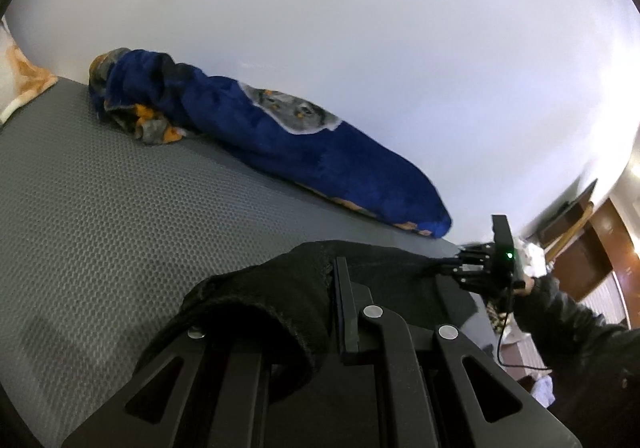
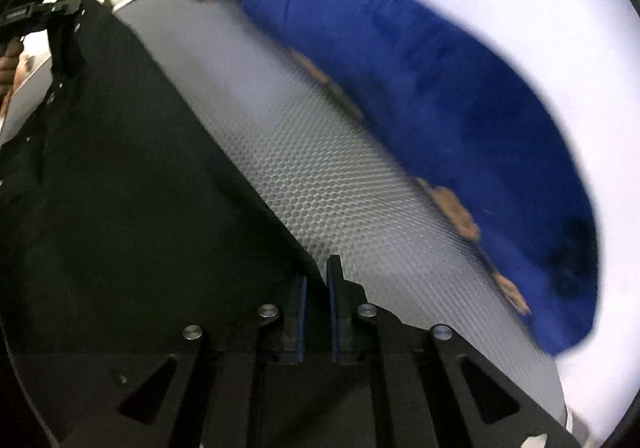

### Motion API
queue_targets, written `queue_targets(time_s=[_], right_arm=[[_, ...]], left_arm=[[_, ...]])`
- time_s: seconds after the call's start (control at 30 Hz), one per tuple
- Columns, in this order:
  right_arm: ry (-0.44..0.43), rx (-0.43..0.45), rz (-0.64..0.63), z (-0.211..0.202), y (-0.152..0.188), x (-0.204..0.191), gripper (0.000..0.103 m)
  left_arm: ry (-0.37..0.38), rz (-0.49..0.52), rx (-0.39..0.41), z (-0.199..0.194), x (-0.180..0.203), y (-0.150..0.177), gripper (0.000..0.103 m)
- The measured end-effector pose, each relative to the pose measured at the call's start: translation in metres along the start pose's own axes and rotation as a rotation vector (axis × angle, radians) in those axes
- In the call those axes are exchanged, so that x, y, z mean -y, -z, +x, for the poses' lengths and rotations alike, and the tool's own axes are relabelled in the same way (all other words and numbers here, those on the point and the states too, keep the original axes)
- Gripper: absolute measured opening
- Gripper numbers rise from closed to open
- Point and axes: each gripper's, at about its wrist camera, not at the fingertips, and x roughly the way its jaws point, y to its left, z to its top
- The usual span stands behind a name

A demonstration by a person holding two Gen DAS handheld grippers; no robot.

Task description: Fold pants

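Left gripper [image 1: 320, 312] clamped on pants [image 1: 280, 288]; right gripper [image 2: 317, 288] pinching the far edge. Risk: thin bite slipping, dropping fabric onto mat [image 1: 100, 188] ahead.

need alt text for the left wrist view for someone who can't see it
The left gripper pinches the edge of black pants held above a grey honeycomb-textured mattress. Across the cloth, the right gripper grips the far edge. A rolled blue blanket lies along the white wall.
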Motion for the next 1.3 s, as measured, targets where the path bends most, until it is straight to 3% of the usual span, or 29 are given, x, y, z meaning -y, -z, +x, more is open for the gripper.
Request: queue_targets(time_s=[0.17, 0.4, 0.63, 0.77, 0.87, 1.0, 1.07, 1.1, 1.13, 1.23, 1.3], right_arm=[[0.091, 0.08, 0.082, -0.065, 0.034, -0.033, 0.006], [0.029, 0.088, 0.181, -0.117, 0.11, -0.076, 0.006], [-0.091, -0.01, 0.28, -0.093, 0.174, -0.128, 0.005], [-0.092, -0.079, 0.272, -0.062, 0.189, -0.151, 0.006], [-0.08, -0.081, 0.276, -0.058, 0.19, -0.154, 0.006], [-0.075, -0.084, 0.264, -0.061, 0.19, -0.155, 0.006], [-0.065, -0.09, 0.247, -0.059, 0.188, -0.156, 0.006], [-0.063, -0.089, 0.246, -0.059, 0.187, -0.157, 0.006], [-0.066, -0.086, 0.251, -0.059, 0.188, -0.156, 0.006], [-0.079, -0.074, 0.265, -0.06, 0.19, -0.153, 0.006], [-0.083, -0.066, 0.27, -0.06, 0.191, -0.151, 0.006]], left_arm=[[0.041, 0.042, -0.013, -0.033, 0.02, 0.022, 0.009], [0.065, 0.105, -0.112, -0.075, 0.038, 0.082, 0.011], [0.004, 0.153, -0.285, -0.087, 0.034, 0.147, 0.015], [-0.089, 0.156, -0.38, -0.075, 0.022, 0.175, 0.019], [-0.127, 0.156, -0.436, -0.072, 0.014, 0.188, 0.022], [-0.173, 0.158, -0.439, -0.087, 0.018, 0.184, 0.031], [-0.211, 0.169, -0.439, -0.098, 0.02, 0.183, 0.045], [-0.249, 0.169, -0.436, -0.104, 0.02, 0.185, 0.063], [-0.288, 0.164, -0.427, -0.112, 0.021, 0.186, 0.067], [-0.297, 0.106, -0.408, -0.131, 0.017, 0.185, 0.067], [-0.286, 0.009, -0.377, -0.146, 0.014, 0.187, 0.067]])
